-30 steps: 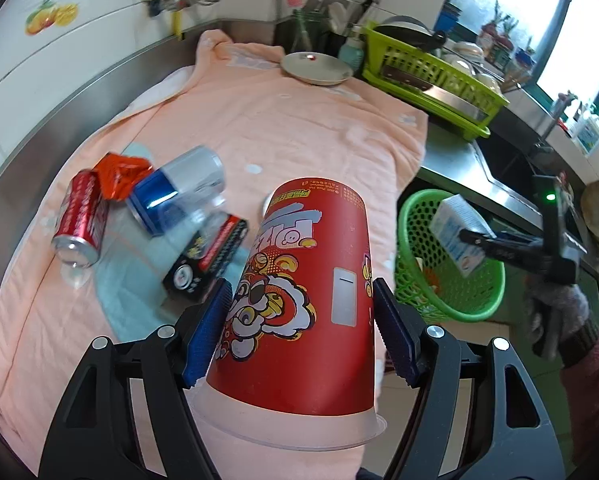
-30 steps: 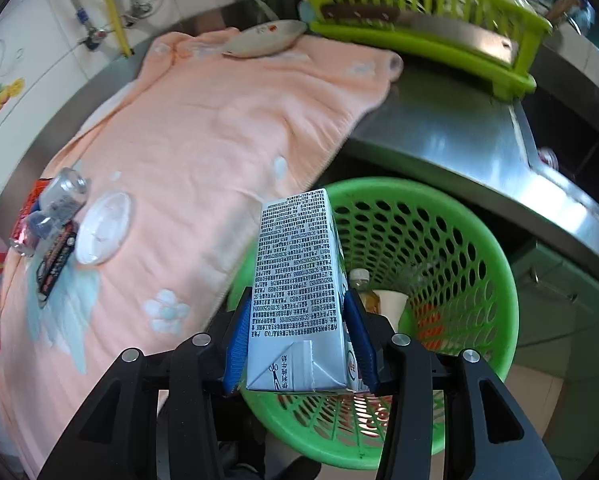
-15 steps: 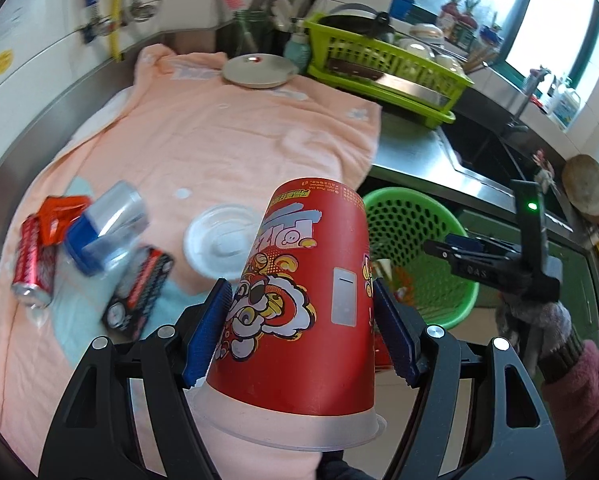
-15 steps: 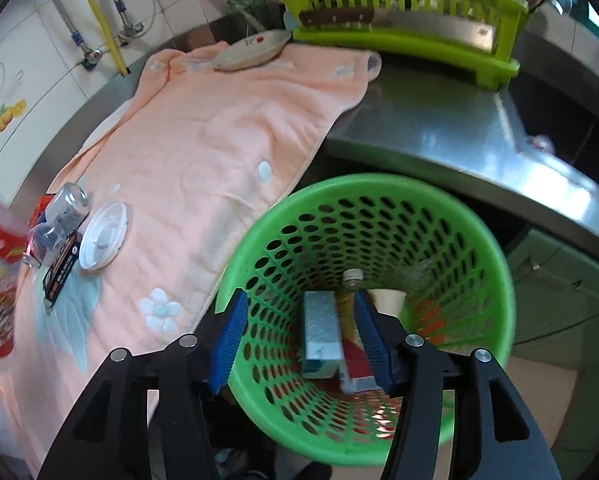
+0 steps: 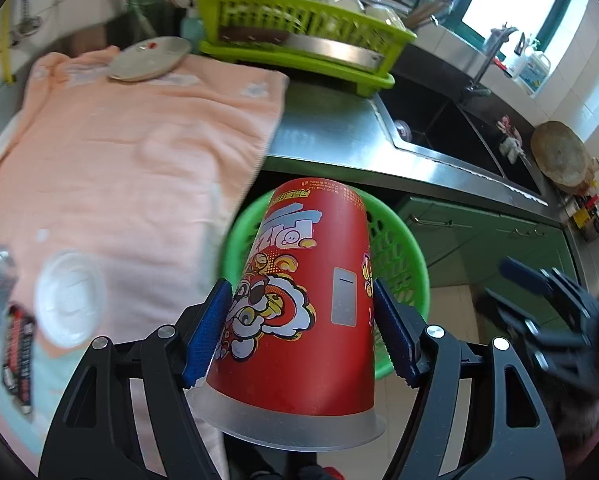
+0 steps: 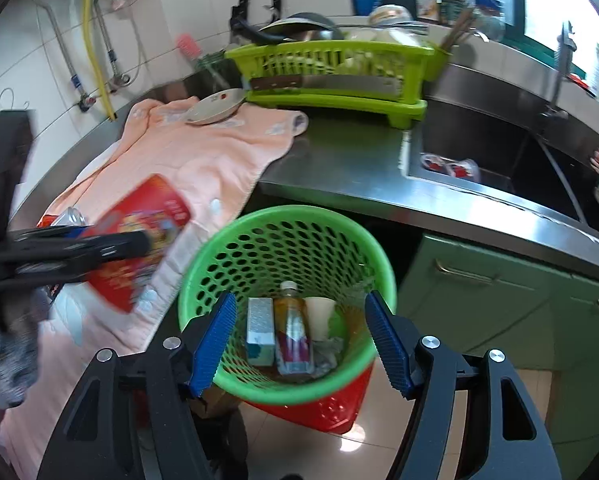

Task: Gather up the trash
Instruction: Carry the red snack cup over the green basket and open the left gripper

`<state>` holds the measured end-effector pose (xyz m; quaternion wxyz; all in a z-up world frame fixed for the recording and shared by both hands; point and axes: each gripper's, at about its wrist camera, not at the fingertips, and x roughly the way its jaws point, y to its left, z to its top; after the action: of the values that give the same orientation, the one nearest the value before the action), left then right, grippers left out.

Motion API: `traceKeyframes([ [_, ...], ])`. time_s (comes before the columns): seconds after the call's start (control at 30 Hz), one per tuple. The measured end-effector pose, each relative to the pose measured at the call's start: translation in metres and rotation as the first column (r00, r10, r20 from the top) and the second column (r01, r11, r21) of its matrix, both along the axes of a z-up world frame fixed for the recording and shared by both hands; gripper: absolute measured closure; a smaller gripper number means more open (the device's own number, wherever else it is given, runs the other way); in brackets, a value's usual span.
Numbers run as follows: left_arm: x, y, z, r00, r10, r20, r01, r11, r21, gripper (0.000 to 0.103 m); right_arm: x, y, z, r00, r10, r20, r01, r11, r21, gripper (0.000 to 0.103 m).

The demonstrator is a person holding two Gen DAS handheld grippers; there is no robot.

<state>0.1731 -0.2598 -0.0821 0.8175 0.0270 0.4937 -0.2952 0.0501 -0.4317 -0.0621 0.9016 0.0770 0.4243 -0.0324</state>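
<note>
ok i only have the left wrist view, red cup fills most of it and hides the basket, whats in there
Observer: From the right wrist view, the green basket holds a small carton, a bottle and a paper cup, all at the bottom.
Operator: right gripper got anything
Observer: No. The right gripper has nothing between its blue pads; its jaws are opening above the basket.
Operator: is my cup over the basket
Observer: Not quite from this side. The red cup in the left gripper shows to the left of the basket's rim, over the peach towel.
</note>
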Motion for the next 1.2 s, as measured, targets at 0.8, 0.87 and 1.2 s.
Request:
traceKeyframes([
  [0.8,0.015,-0.118,-0.113,0.960,-0.030,-0.279,0.013,0.998,-0.063,0.023,-0.065,-0.056,-0.019,0.992,-0.122,-0.033,0.124,0.991,0.057,0.038],
  [0.87,0.013,-0.116,-0.110,0.962,-0.030,-0.271,0.010,0.997,-0.074,0.022,-0.064,-0.056,-0.019,0.992,-0.122,-0.033,0.124,0.990,0.062,0.038],
  [1.2,-0.001,-0.054,-0.057,0.991,0.000,-0.137,-0.011,0.997,-0.078,0.022,-0.047,-0.028,-0.004,0.998,-0.057,0.011,0.055,0.995,0.079,0.038],
])
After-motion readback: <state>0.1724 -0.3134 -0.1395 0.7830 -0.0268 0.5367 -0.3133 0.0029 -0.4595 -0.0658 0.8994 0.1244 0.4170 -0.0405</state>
